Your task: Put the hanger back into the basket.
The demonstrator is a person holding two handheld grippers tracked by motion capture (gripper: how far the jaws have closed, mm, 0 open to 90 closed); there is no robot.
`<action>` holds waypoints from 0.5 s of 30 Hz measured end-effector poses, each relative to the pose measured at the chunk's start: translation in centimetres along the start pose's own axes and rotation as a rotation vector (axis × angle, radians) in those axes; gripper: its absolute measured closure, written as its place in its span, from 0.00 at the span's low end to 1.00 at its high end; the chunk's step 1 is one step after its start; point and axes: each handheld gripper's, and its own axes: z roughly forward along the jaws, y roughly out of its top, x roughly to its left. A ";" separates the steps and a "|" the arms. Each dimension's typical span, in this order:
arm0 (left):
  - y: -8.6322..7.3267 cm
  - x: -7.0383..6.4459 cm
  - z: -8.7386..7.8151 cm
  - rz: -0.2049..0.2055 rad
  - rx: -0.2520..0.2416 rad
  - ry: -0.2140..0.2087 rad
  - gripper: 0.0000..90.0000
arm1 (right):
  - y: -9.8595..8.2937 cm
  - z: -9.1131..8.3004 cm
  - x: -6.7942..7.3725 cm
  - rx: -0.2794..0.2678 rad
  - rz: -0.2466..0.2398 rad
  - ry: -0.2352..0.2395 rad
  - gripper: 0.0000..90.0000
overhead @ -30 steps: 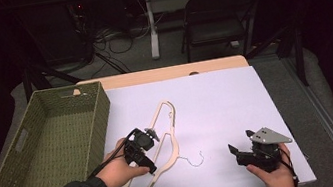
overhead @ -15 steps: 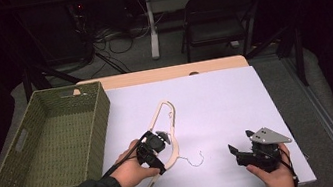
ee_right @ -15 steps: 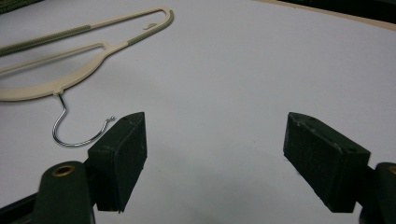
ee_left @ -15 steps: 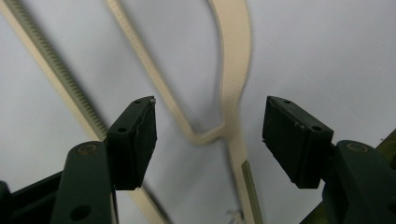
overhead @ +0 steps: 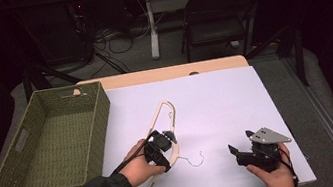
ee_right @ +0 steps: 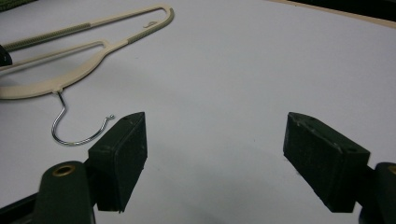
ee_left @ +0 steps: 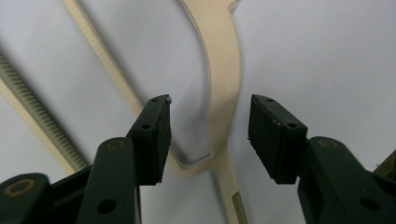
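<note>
One light, stiff cream plastic hanger (ee_left: 223,88) is straddled by the spread left gripper (ee_left: 208,135), best pinched at its flat shoulder; the right gripper (ee_right: 212,158) is held agape.

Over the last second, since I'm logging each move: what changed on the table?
The left gripper slid rightward along the cream plastic hanger, and its open jaws now straddle the hanger's arm near the neck, not yet closed. The hanger, the green woven basket and the open right gripper stayed put.
</note>
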 end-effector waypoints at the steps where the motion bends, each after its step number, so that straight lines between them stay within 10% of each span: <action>1: 0.1 0.0 0.1 0.001 0.009 -0.005 0.56 | 0.0 0.0 0.0 0.001 0.001 0.000 0.24; 15: 0.9 -0.2 0.9 0.008 0.022 -0.020 0.68 | 0.0 0.0 -0.1 0.003 -0.005 0.007 0.24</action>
